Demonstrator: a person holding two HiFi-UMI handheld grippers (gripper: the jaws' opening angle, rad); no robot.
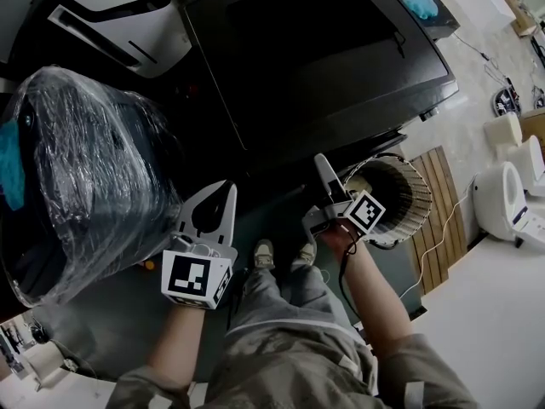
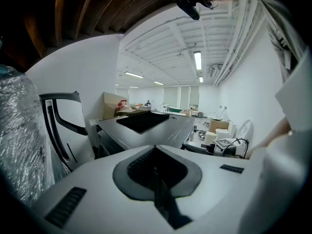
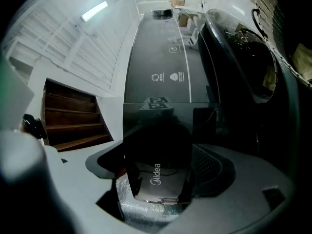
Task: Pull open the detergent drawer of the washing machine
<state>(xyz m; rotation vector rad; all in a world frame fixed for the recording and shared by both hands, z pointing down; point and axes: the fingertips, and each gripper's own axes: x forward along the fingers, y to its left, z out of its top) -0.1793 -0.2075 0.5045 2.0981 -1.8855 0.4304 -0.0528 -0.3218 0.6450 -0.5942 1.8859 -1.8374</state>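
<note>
At the front top edge of the one dark washing machine (image 1: pixel 315 49), just under my right hand, sits the single detergent drawer (image 3: pixel 158 179). Its glossy face, printed Midea, looks back at me. The long axis of that face runs along the machine's control band, toward the lit icons further down the panel. How far out the drawer stands, I cannot tell.

My right gripper (image 1: pixel 325 167) has its jaws set fairly wide, one on each side of the drawer face, clamped on it. My left gripper (image 1: pixel 221 192) hangs lower and to the left, clear of the machine, with its jaws closed together on nothing.

The machine's one round door (image 1: pixel 400 198) stands open just to the right of my right gripper. One big dark bundle wrapped in clear film (image 1: pixel 77 177) stands to the left, and one white appliance (image 1: pixel 119 11) stands beyond it.
</note>
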